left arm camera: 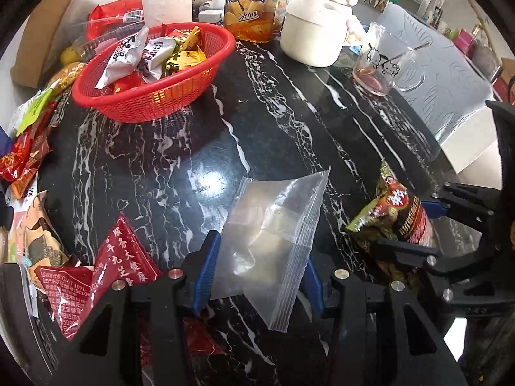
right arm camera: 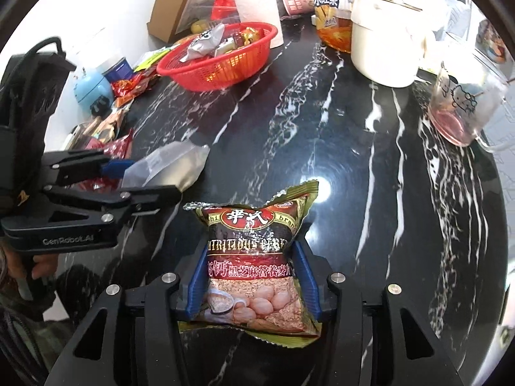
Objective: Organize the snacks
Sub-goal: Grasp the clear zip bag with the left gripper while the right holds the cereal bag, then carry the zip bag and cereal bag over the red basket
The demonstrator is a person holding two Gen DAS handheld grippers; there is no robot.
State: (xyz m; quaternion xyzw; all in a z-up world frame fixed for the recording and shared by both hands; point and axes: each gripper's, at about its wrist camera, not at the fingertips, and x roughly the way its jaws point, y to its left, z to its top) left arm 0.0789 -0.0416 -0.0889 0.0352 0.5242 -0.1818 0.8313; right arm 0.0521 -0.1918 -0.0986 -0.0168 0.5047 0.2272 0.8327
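My left gripper (left arm camera: 257, 267) is shut on a clear zip bag (left arm camera: 273, 234) and holds it just over the black marble table (left arm camera: 180, 160). The bag also shows in the right wrist view (right arm camera: 167, 167), held by the left gripper (right arm camera: 128, 177). My right gripper (right arm camera: 252, 276) is shut on a cereal packet (right arm camera: 254, 257), red and green with Chinese print. In the left wrist view the packet (left arm camera: 396, 215) is to the right of the zip bag, in the right gripper (left arm camera: 415, 225). A red basket (left arm camera: 154, 74) with several snack packets stands at the back left.
Loose snack packets (left arm camera: 122, 257) lie along the table's left edge. A bottle of iced tea (left arm camera: 254, 3), a white kettle (left arm camera: 318, 29) and a glass mug (left arm camera: 379, 61) stand at the back. A cardboard box (right arm camera: 180, 3) and a blue gadget (right arm camera: 93, 90) are at the far left.
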